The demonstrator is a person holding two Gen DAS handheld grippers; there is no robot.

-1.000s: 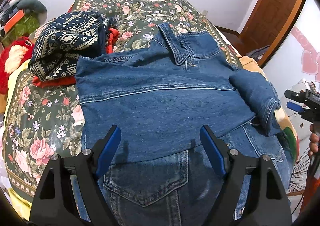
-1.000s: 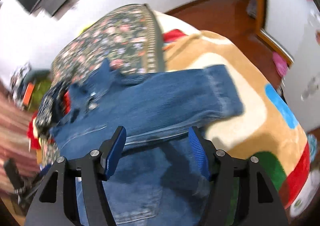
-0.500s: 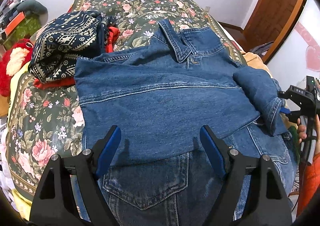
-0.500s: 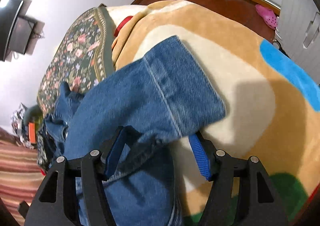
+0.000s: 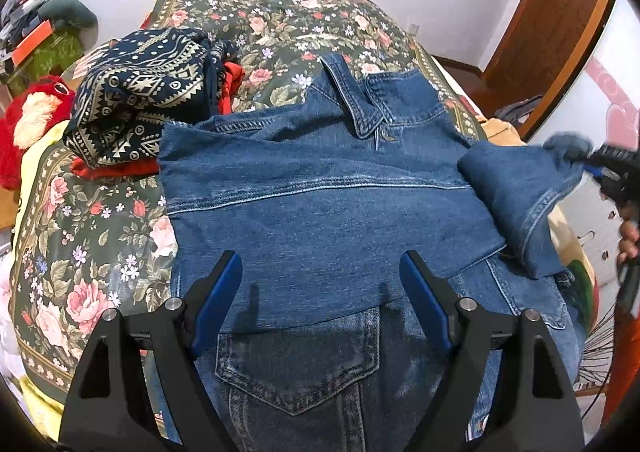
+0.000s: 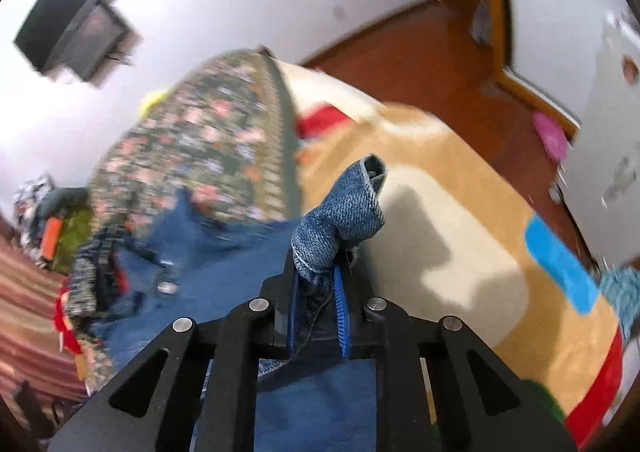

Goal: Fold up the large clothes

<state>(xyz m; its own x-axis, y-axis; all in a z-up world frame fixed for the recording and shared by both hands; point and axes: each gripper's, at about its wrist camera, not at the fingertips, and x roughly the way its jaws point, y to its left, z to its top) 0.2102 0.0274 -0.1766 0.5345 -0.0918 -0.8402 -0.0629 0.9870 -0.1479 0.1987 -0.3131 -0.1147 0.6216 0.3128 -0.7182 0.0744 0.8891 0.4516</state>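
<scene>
Right wrist | right gripper (image 6: 316, 292) pinches bunched denim cuff (image 6: 340, 220) (twill weave) | left gripper (image 5: 320, 288) spread, empty

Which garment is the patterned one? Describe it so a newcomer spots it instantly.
Start at the floral bedspread. Left of the denim jacket lies a heap of clothes; the patterned garment tops it, over a red one. Only it is navy with pale geometric bands.

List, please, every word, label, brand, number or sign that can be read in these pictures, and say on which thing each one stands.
None can be read.
Red marks at the lower edge of the denim jacket: too small to read.
Jacket button: blurred.
Orange box among the clutter at far left: no legible print.
</scene>
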